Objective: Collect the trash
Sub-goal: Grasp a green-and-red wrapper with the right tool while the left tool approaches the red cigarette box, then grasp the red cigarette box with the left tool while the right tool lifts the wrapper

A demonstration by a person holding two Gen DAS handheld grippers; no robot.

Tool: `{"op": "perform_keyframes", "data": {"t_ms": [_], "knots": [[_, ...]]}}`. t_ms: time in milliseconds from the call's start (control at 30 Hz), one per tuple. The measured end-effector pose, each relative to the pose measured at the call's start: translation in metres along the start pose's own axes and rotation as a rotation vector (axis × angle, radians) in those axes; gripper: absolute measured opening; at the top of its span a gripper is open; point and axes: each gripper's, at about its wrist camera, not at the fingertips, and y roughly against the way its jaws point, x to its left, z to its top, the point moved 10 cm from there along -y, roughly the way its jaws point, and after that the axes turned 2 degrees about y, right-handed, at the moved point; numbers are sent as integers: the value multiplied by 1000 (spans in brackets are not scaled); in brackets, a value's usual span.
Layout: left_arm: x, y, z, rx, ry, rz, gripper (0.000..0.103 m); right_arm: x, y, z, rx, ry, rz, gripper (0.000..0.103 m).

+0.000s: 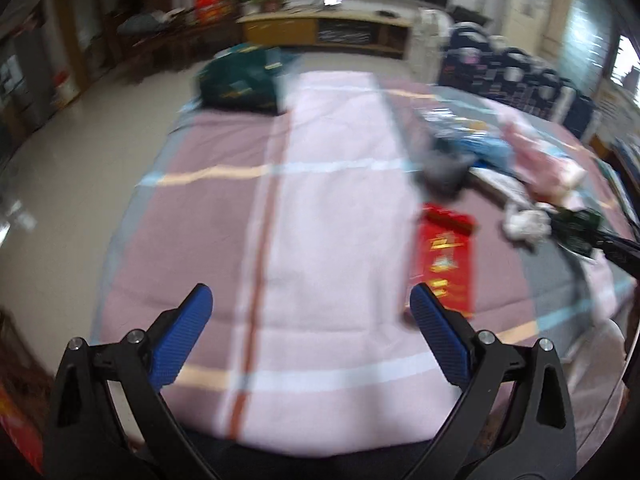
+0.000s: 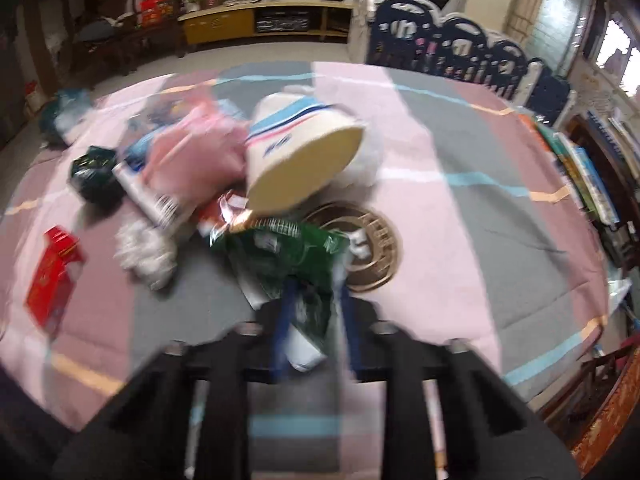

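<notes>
Trash lies scattered on a pink and grey plaid cloth (image 2: 460, 216). My right gripper (image 2: 316, 292) is shut on a green plastic wrapper (image 2: 288, 252), which bunches between its blue fingers. Beside it lie crumpled white paper (image 2: 144, 252), a red packet (image 2: 54, 276), a pink bag (image 2: 192, 152) and a dark green bag (image 2: 94, 176). In the left wrist view my left gripper (image 1: 312, 304) stands open over bare cloth, with nothing between its pads. The red packet (image 1: 444, 256) lies just past its right finger, and the white paper (image 1: 524, 224) farther right.
A cream tub with blue stripes (image 2: 296, 160) lies tipped on its side over the pile, next to a round brown disc (image 2: 376, 248). A dark green bag (image 1: 240, 80) sits at the cloth's far left corner. Navy panels (image 2: 460, 48) and books (image 2: 580, 168) line the right.
</notes>
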Motion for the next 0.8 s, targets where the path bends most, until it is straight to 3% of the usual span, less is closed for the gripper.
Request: {"op": "perform_keyframes", "data": {"t_ms": [33, 100, 133, 267, 300, 333, 400, 467, 600, 800], "knots": [[-15, -6, -1, 23, -34, -45, 99, 13, 6, -3, 0, -1, 38, 5], [-27, -16, -1, 62, -126, 26, 99, 31, 24, -17, 2, -13, 107, 5], [-32, -18, 2, 66, -147, 16, 99, 42, 33, -26, 10, -18, 144, 5], [-62, -41, 4, 199, -118, -175, 99, 68, 54, -49, 32, 6, 243, 10], [-69, -47, 2, 241, -97, -209, 99, 69, 59, -53, 28, 10, 232, 29], [-76, -53, -2, 275, -82, -226, 99, 68, 62, -55, 19, 8, 216, 56], [-83, -65, -12, 340, -49, -217, 99, 64, 72, -54, -26, -8, 188, 79], [-78, -74, -18, 365, -40, -148, 99, 58, 71, -51, -39, -16, 175, 79], [-68, -81, -24, 392, -10, -110, 94, 51, 62, -47, -43, -57, 157, 79], [-67, -79, -29, 387, -72, -53, 84, 50, 37, -39, -24, -122, 143, 79]]}}
